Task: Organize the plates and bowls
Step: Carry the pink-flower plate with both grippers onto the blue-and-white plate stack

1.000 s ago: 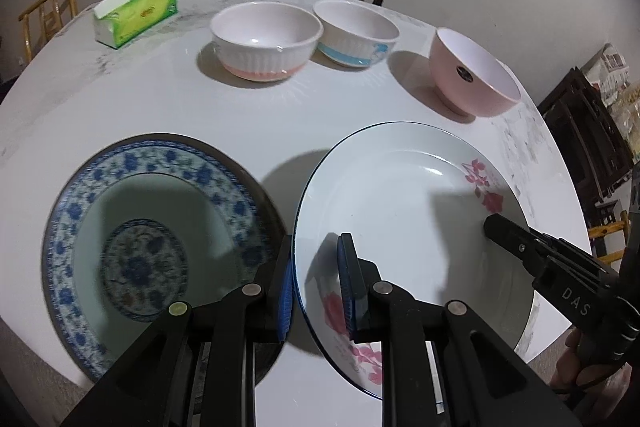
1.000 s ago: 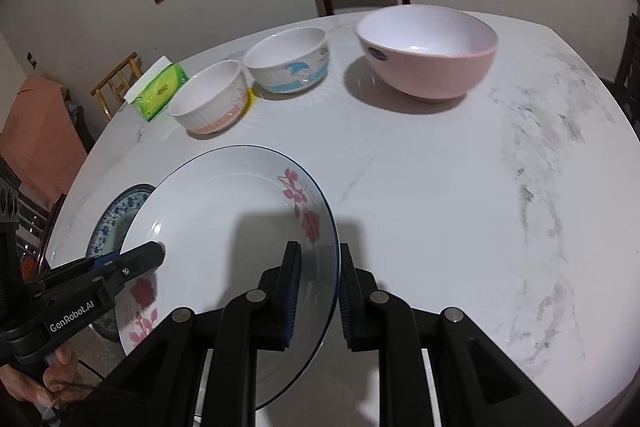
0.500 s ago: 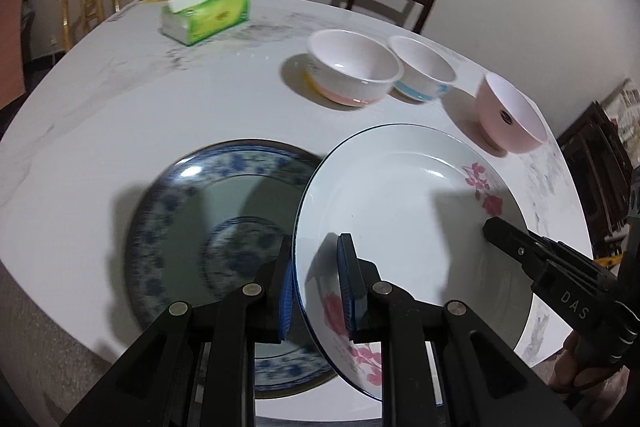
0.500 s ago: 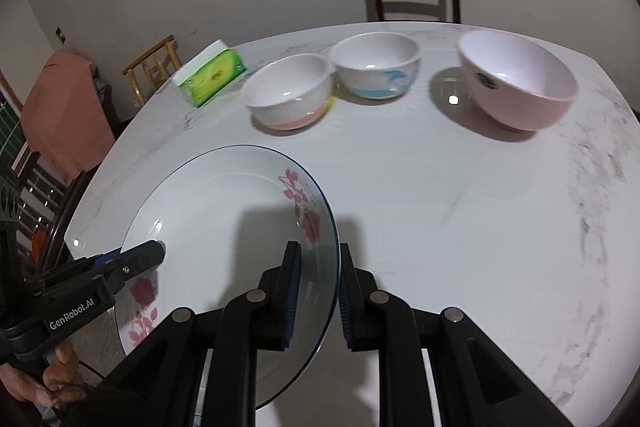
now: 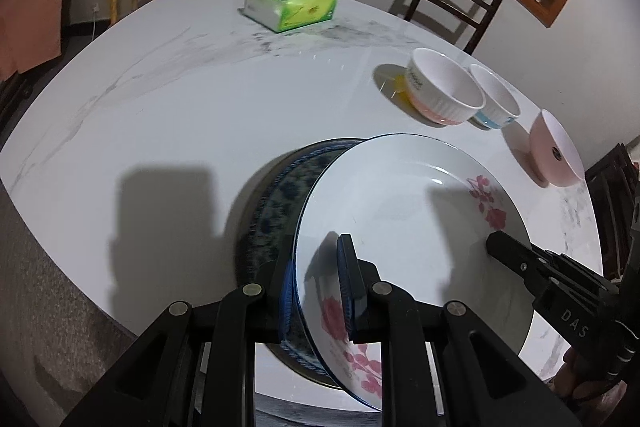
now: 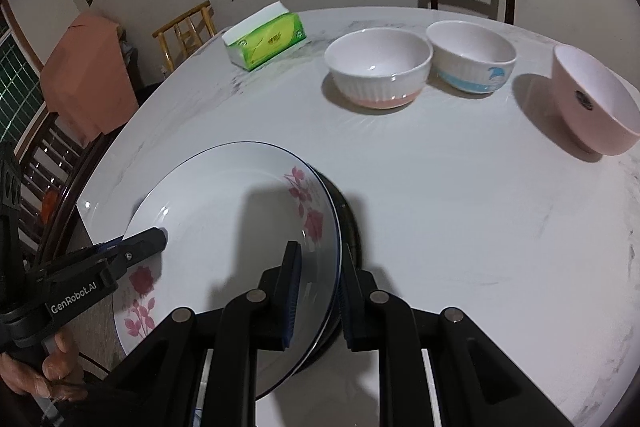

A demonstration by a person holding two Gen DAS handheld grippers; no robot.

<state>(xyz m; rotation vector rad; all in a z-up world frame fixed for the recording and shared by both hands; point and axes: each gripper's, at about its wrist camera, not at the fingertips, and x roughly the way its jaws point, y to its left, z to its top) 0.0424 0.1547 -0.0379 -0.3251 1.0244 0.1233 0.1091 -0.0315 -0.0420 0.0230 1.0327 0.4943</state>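
The floral plate (image 5: pixel 404 211) hung over the blue-patterned plate (image 5: pixel 276 203) near the table (image 5: pixel 200 99) edge, left gripper (image 5: pixel 316 287) and right gripper (image 6: pixel 318 291) each clamped on its rim. Uneven lowering could've clanked them, or nudged both off.

Lighting: dim indoor light from above; we note hard dark shadows on the table (image 5: pixel 192 99) (gripper-shaped, lower left of the left view). Small glints inside the white plate (image 6: pixel 224 211). Fisheye bending and black corners in both views; centres sharp.
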